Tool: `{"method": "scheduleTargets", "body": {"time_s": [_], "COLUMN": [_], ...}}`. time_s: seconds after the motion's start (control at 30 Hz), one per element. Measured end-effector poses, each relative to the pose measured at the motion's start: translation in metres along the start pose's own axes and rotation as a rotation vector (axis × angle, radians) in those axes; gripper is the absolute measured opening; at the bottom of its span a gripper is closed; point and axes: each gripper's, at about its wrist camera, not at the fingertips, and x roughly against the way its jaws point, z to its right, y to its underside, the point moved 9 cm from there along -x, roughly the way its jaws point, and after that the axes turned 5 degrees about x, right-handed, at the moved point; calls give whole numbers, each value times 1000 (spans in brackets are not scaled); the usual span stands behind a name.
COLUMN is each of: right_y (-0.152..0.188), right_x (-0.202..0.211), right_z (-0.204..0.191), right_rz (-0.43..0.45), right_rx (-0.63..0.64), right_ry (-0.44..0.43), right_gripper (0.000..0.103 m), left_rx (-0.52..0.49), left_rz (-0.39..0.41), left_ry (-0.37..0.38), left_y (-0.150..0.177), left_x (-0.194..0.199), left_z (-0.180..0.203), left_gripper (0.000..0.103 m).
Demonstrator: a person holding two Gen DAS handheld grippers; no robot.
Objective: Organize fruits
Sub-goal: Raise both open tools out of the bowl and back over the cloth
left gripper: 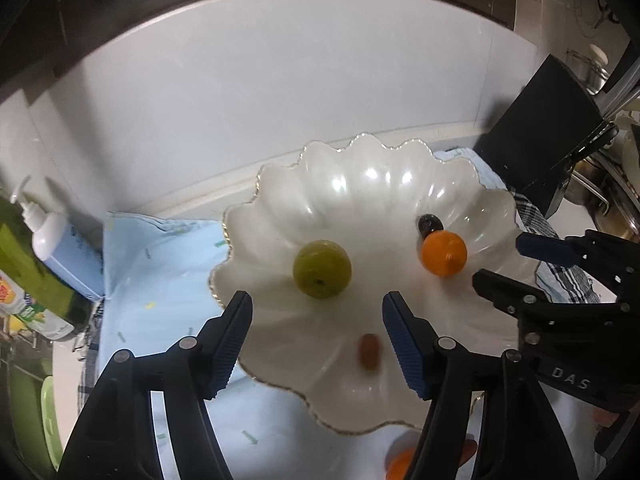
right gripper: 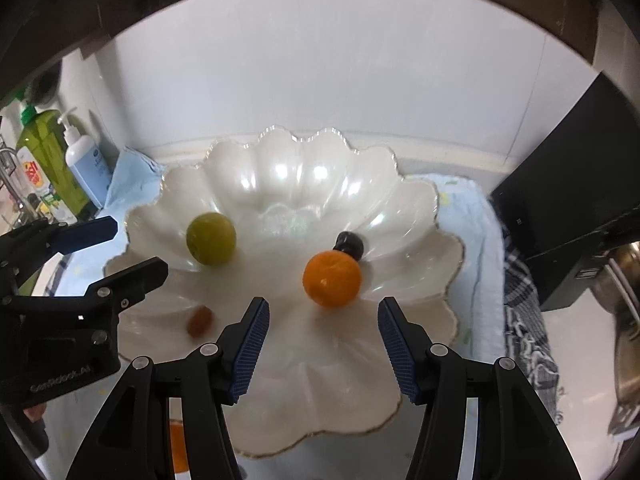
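A white scalloped bowl point(left gripper: 280, 184) point(right gripper: 408, 196) sits on a light blue cloth. In it lie a green fruit point(left gripper: 322, 269) point(right gripper: 211, 238), an orange point(left gripper: 444, 253) point(right gripper: 332, 278), a small dark fruit point(left gripper: 429, 224) point(right gripper: 350, 242) touching the orange, and a blurred small brown fruit point(left gripper: 370, 351) point(right gripper: 200, 321). My left gripper point(left gripper: 318, 338) is open and empty over the bowl's near side; it shows in the right wrist view point(right gripper: 138, 246). My right gripper point(right gripper: 322, 350) is open and empty just short of the orange; it shows in the left wrist view point(left gripper: 508, 258). Another orange fruit point(left gripper: 400, 464) point(right gripper: 178, 448) lies below the bowl's near rim, partly hidden.
A green bottle point(right gripper: 44, 152) and a white-and-blue pump bottle point(left gripper: 60, 248) point(right gripper: 82, 160) stand at the left. A black box point(left gripper: 548, 132) point(right gripper: 572, 208) stands at the right, with a checked cloth point(right gripper: 524, 320) and metal pots point(left gripper: 600, 176) beside it. A white wall is behind.
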Motion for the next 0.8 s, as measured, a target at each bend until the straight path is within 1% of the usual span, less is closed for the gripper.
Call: {"method": "scheduleTargets", "body": {"time_s": [0.13,0.23,0.43,0.53,0.7,0.8], "right_y": [-1,-4,-6,-6,1,7], "right_x": [22,39,78,97,127,144], "right_z": [-2,-4,-5,-7,-11,-13], "right_rz": [45,87,174,214,273,304], "right_rx": [4,-6,-29,-34,-46,-59], "right_ry": [21,29,47,58,65,70], "right_gripper": [58,58,58,58,58,58], "left_rx": [-13,-17,-23,-34,-63,-86], "left_rz": [48,81,146,173,229,262], "left_ry": [-25,-25,-3,17,42,53], "left_y": [-1,-3,-4,-2,1,4], "left_x": [20,36,71,90,122,138], "left_z": [-4,-4,-1,3,10,15], "left_gripper": [72,74,78,78,79,82]}}
